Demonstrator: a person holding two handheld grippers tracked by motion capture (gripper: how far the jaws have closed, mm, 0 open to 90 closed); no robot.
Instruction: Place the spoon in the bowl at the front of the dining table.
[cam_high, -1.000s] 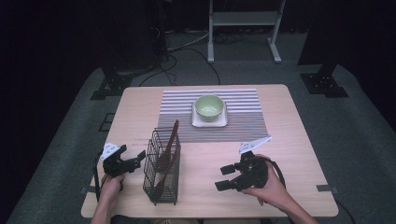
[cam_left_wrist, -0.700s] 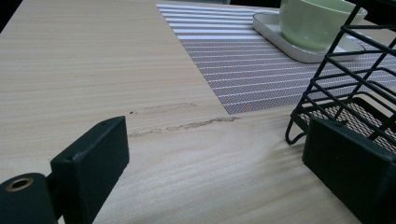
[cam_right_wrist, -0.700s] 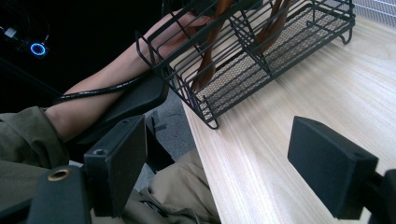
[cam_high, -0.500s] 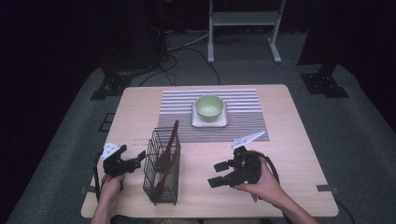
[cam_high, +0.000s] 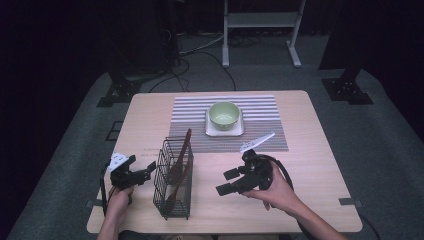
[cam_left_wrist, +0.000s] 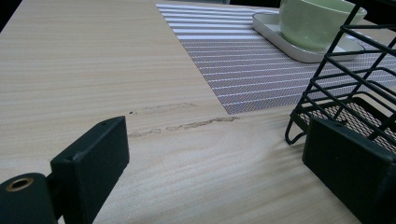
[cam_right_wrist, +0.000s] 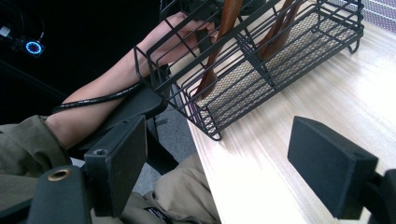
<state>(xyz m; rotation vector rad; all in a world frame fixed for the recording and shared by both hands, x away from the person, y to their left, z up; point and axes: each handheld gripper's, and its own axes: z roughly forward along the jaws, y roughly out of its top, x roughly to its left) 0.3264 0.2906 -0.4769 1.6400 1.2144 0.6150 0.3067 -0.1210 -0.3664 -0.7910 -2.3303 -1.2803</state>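
Right tool (cam_high: 231, 182) has shifted left toward wire basket (cam_high: 173, 180), open and empty; left tool (cam_high: 145, 168) open beside it. Brace the basket, then grip one wooden utensil (cam_high: 181, 155).

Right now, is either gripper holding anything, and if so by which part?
Nothing is held. The left gripper stands open beside the wire basket, and the right gripper is open above the bare table.

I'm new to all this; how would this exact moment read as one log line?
left gripper: open, beside wire rack | right gripper: open, facing rack | rack holds brown wooden utensils | green bowl on mat
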